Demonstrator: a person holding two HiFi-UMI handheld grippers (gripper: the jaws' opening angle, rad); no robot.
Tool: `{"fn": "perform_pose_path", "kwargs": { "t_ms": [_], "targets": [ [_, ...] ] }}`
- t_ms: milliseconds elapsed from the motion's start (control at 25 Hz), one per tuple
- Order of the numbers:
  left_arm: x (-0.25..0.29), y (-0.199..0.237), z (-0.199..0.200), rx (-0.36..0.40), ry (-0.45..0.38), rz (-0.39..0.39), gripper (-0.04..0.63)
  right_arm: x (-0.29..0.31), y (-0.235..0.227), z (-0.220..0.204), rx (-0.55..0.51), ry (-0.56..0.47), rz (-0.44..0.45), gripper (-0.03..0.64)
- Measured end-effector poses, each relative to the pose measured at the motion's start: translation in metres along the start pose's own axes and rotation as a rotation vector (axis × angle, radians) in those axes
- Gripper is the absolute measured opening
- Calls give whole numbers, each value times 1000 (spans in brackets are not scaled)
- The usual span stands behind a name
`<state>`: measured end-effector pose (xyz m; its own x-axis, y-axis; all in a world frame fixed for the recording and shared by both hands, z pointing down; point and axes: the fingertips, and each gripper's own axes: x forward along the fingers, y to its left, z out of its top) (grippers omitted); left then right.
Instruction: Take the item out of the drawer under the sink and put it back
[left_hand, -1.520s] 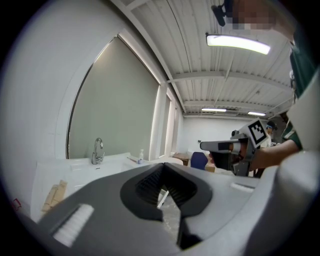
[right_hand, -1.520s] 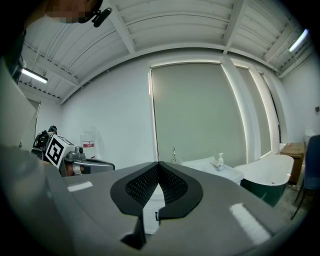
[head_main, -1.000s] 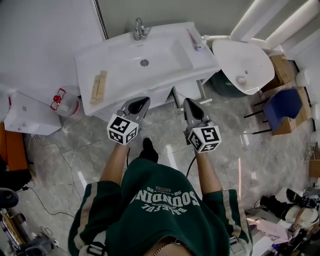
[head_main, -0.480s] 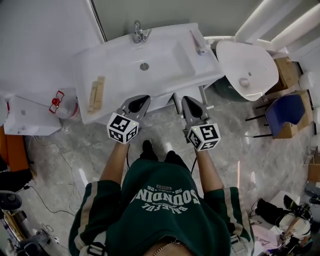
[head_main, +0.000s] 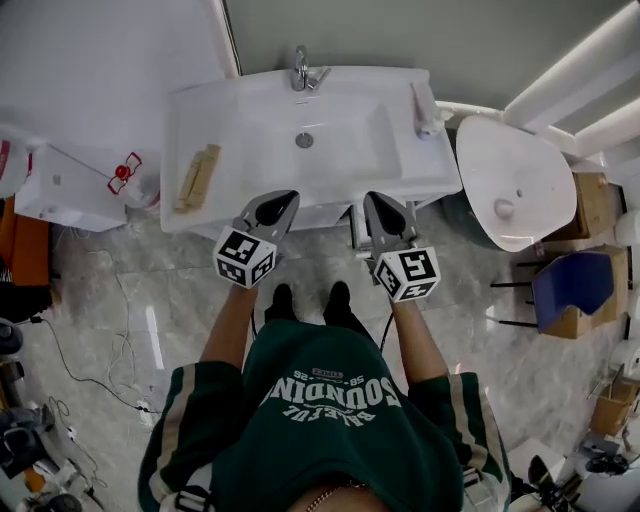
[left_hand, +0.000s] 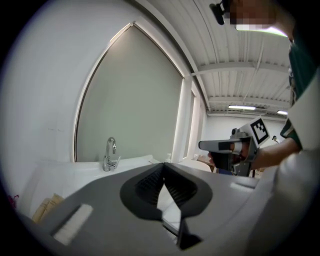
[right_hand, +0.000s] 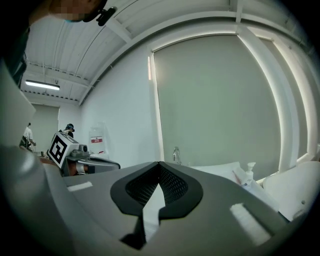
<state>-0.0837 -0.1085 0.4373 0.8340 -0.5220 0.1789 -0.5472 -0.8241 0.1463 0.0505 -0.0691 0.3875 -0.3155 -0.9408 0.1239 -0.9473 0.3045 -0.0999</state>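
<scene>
Mid-frame, the left gripper (head_main: 277, 207) and right gripper (head_main: 386, 210), jaws together and empty, point at the sink's (head_main: 205, 150) lower edge.

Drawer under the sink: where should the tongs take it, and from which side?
Come level from the front, where the person stands, and take the drawer by the top edge of its flat front, just under the sink rim. No handle shows in the head view, so that edge is a guess. The left tongs and right tongs are both shut; one must open first.
</scene>
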Motion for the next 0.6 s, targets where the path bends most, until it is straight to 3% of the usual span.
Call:
{"fn": "perform_pose_path", "kwargs": {
  "t_ms": [320,600],
  "targets": [
    [18,-7,1,-19,-12,160,51,12,-36,-2,-22,24,154,3],
    [23,-14,0,-21,-12,215,51,11,-50,-6,-22,28,207,3]
  ]
}}
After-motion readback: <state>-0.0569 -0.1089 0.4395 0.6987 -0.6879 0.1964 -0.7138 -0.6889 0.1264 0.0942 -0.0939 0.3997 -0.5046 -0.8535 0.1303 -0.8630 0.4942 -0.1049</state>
